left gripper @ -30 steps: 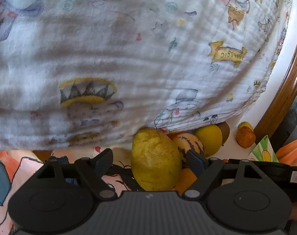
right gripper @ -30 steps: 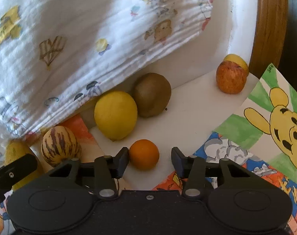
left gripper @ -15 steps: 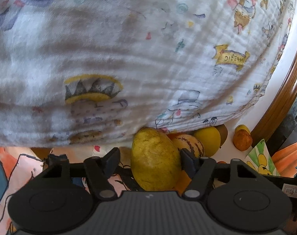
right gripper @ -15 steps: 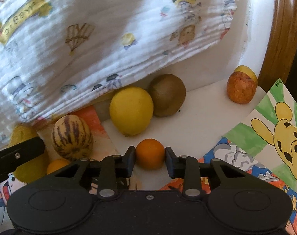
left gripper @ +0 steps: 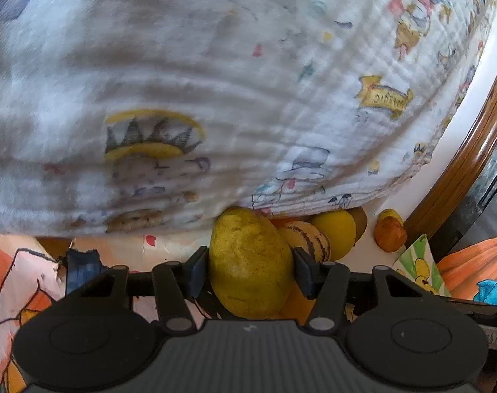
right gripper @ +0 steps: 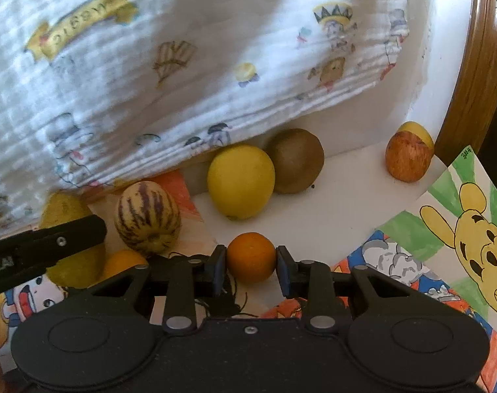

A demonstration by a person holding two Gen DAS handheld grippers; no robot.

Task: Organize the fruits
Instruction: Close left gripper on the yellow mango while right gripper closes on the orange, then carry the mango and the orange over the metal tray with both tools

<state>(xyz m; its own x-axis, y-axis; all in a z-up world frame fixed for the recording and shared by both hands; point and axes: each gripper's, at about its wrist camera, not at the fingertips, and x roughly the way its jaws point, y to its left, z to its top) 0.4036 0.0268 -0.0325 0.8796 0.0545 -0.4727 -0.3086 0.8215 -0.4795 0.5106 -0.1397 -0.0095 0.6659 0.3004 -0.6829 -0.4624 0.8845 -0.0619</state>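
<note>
The left tongs (left gripper: 250,270) have just been closing — their pads now press both sides of the large speckled yellow pear (left gripper: 250,262), which lies on the surface under the edge of a white printed cloth (left gripper: 215,98). The right tongs (right gripper: 251,270) are clamped on the small round orange (right gripper: 251,257) — just in front of a smooth yellow lemon (right gripper: 241,181).

The printed cloth (right gripper: 182,75) hides the tops of the lemon (right gripper: 240,181) and kiwi (right gripper: 296,160).
</note>
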